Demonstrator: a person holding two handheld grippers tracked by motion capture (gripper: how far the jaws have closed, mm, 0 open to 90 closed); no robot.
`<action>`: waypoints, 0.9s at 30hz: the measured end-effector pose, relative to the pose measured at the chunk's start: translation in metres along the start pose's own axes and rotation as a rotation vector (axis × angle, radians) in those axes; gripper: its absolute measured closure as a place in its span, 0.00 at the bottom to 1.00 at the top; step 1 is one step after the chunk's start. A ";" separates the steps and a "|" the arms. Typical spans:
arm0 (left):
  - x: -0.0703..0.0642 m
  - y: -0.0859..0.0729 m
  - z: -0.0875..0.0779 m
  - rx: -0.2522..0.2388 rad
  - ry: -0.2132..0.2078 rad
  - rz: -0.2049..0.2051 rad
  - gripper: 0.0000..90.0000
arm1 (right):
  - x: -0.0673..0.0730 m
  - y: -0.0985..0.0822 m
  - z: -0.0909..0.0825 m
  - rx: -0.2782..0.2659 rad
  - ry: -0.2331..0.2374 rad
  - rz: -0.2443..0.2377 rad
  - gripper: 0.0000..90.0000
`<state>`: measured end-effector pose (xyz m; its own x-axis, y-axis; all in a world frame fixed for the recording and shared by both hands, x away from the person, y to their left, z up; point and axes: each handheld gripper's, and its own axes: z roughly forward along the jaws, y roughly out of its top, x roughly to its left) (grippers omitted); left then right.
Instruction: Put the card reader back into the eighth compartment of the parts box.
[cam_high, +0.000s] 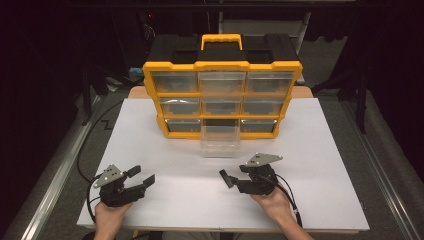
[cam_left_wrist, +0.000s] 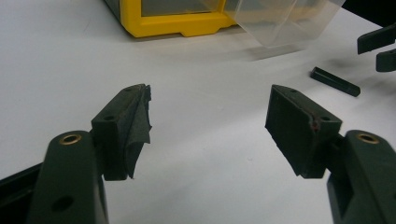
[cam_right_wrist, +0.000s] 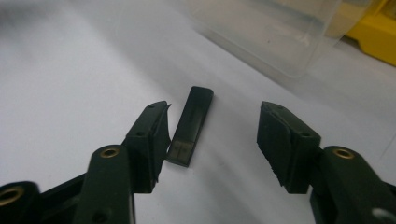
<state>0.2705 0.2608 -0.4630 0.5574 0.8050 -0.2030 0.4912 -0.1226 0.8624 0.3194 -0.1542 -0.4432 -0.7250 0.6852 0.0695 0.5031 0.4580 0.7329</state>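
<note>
Between right gripper (cam_right_wrist: 212, 140) jaws, spread: black stick (cam_right_wrist: 190, 126) flat on table (cam_right_wrist: 70, 84), long axis toward clear drawer (cam_right_wrist: 275, 32).

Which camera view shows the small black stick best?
The right gripper view: the small black stick lies large between the open right gripper jaws. The left gripper view shows it small at right; the high view shows a dark speck.

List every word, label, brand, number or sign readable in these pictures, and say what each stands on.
None: no text can be read anywhere.
Organiser: no readable brand or label on its yellow frame, black top or clear drawers.
Pulled-out drawer: clear plastic, unmarked.
Black stick: a small squarish marking near its close end, too blurred to read.
Table: plain white.
</note>
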 end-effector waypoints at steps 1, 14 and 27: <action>0.000 0.000 0.000 0.001 0.000 0.002 0.35 | 0.000 0.005 0.004 0.053 0.005 -0.001 0.54; -0.001 0.000 0.001 0.002 -0.001 0.004 0.35 | 0.004 0.024 0.025 0.263 0.028 -0.013 0.65; -0.001 0.000 0.001 0.002 -0.002 0.006 0.35 | 0.008 0.038 0.038 0.352 0.041 -0.009 0.71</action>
<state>0.2708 0.2595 -0.4633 0.5621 0.8028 -0.1990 0.4892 -0.1287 0.8626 0.3509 -0.1097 -0.4410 -0.7450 0.6600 0.0968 0.6227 0.6361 0.4556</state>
